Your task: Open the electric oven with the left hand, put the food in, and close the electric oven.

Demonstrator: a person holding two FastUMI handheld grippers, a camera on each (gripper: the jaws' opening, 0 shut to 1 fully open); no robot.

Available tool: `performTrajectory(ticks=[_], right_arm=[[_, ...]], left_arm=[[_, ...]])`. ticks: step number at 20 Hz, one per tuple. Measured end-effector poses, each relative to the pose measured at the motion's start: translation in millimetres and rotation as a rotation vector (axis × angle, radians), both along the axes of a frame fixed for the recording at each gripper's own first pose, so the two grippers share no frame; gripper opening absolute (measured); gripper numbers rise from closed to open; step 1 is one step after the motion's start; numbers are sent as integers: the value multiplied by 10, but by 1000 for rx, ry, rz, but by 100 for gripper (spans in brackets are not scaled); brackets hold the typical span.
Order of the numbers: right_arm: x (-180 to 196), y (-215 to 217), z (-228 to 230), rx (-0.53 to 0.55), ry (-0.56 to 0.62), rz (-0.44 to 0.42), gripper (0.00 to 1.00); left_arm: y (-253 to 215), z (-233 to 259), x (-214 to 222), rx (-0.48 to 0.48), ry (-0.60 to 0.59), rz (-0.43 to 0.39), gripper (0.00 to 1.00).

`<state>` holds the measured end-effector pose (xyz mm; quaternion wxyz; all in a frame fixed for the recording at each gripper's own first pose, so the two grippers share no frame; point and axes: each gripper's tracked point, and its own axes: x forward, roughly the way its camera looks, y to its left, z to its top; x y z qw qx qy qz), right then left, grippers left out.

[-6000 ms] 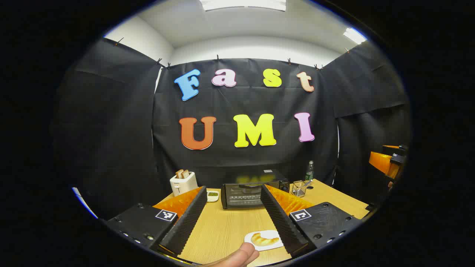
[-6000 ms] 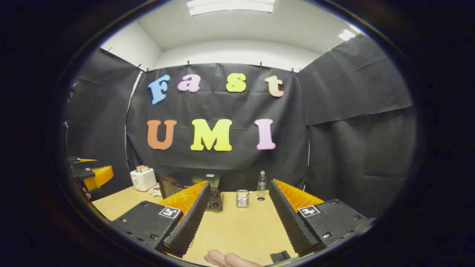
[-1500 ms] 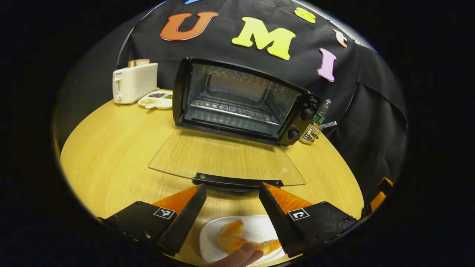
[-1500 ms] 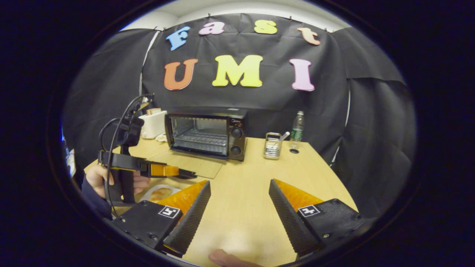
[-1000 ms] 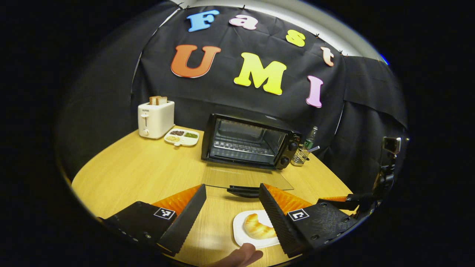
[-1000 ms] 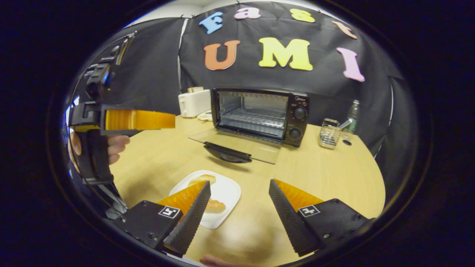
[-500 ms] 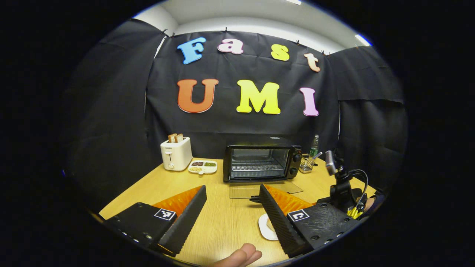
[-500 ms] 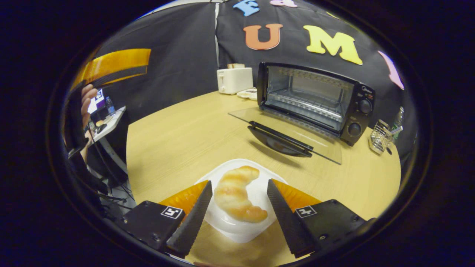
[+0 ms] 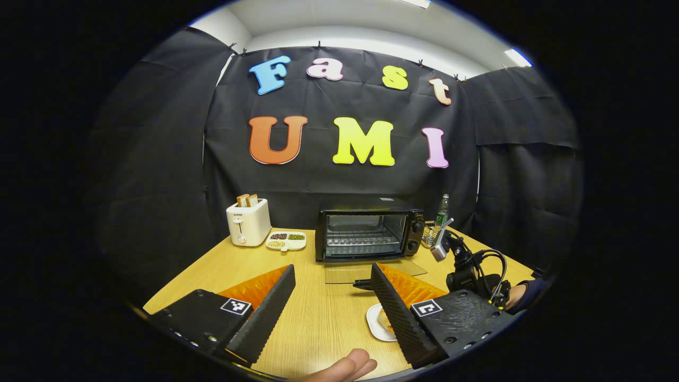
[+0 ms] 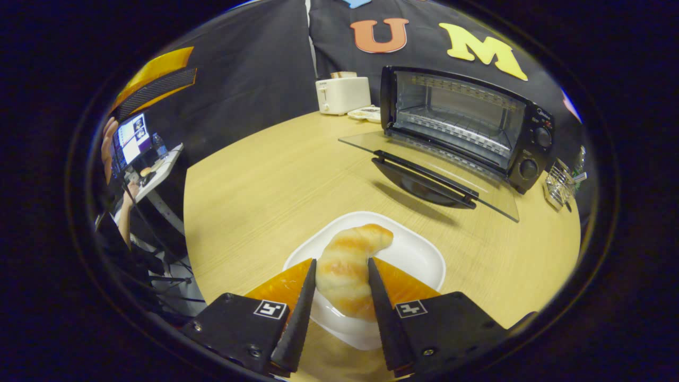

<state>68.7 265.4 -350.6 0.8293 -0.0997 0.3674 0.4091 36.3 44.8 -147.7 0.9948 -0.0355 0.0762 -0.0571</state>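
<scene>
Right tongs (image 10: 339, 268) now closed onto croissant (image 10: 347, 268), left tongs (image 9: 331, 276) wide, empty, wooden table (image 10: 265, 175).

No lettering can be read with certainty. A small brand mark is seen on the front of the toaster (image 9: 247, 225), and another on the control panel of the electric oven (image 10: 534, 140), but both are too small to be made out. Square black-and-white coded tags are borne by the left gripper (image 9: 331, 268) and the right gripper (image 10: 341, 261); no letters or numbers are carried on them.
</scene>
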Motion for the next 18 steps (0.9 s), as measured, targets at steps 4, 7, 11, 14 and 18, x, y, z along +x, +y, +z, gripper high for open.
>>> performTrajectory(ticks=[4, 7, 11, 14, 18], right_arm=[[110, 121, 430, 89, -27, -26, 60], [377, 203, 739, 150, -24, -100, 59], [880, 333, 1170, 268, -22, -198, 59], [1351, 364, 1347, 340, -44, -277, 60], [1890, 417, 1295, 407, 26, -386, 59]], left_arm=[[35, 81, -35, 2, -18, 1, 94], [64, 240, -81, 6, -77, 1, 94], [48, 367, -118, -22, -103, -13, 94], [24, 456, -163, -34, -108, -23, 94], [40, 525, -201, -9, -110, -24, 94]])
